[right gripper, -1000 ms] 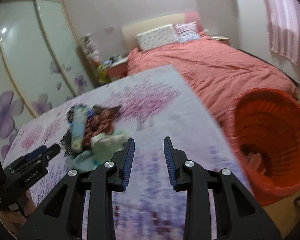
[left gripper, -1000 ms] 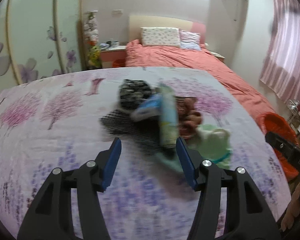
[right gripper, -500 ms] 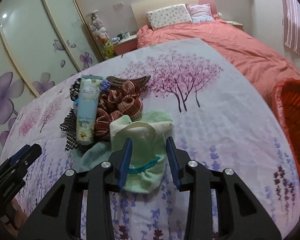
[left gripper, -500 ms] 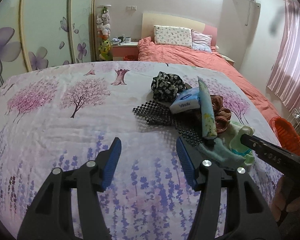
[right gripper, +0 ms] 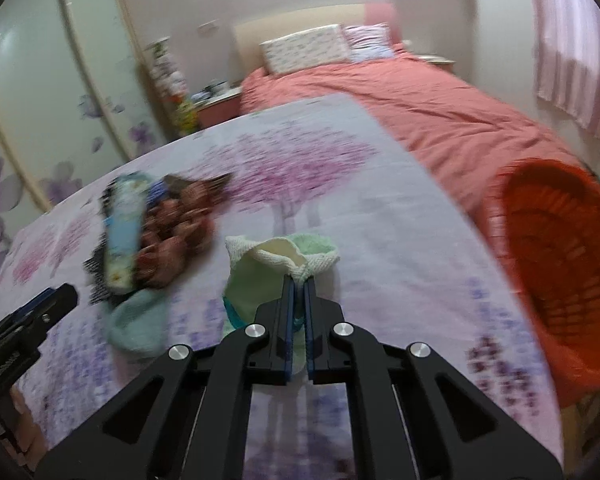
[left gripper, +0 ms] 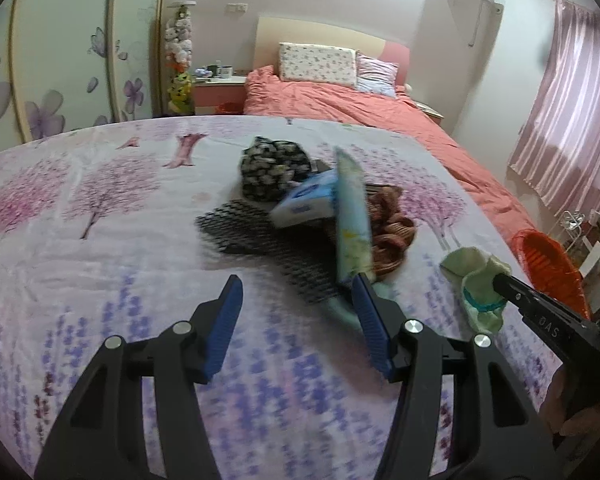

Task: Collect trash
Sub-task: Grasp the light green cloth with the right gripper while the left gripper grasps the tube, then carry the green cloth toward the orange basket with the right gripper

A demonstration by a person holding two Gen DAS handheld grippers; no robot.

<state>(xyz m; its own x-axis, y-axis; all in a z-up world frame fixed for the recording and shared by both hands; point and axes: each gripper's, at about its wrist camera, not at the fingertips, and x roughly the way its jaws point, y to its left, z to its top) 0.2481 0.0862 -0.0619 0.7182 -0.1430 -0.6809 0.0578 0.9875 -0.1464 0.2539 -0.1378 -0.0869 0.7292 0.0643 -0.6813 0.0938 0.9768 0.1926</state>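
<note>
My right gripper (right gripper: pixel 299 280) is shut on a pale green sock (right gripper: pixel 268 268), which hangs bunched just above the flowered bedspread. In the left wrist view the same sock (left gripper: pixel 476 280) hangs from the right gripper's tip (left gripper: pixel 500 280), to the right of the pile. The pile holds a long light-blue packet (left gripper: pixel 352 224), a blue-and-white tissue pack (left gripper: pixel 304 204), a black mesh (left gripper: pixel 240 228), a brown-red cloth (left gripper: pixel 392 228) and a black flowered cloth (left gripper: pixel 268 168). My left gripper (left gripper: pixel 296 280) stands open in front of the pile with nothing between its fingers.
An orange basket (right gripper: pixel 556 264) stands off the bed's right edge, also visible as the basket (left gripper: pixel 548 264) in the left wrist view. A teal sock (right gripper: pixel 136 320) lies by the pile. A second bed with a pink cover (left gripper: pixel 360 108) stands behind, a wardrobe (right gripper: pixel 40 100) to the left.
The right gripper's jaws closed on the green sock and pulled it off the pile to the right, toward the basket. The left gripper stayed open and shifted slightly toward the pile.
</note>
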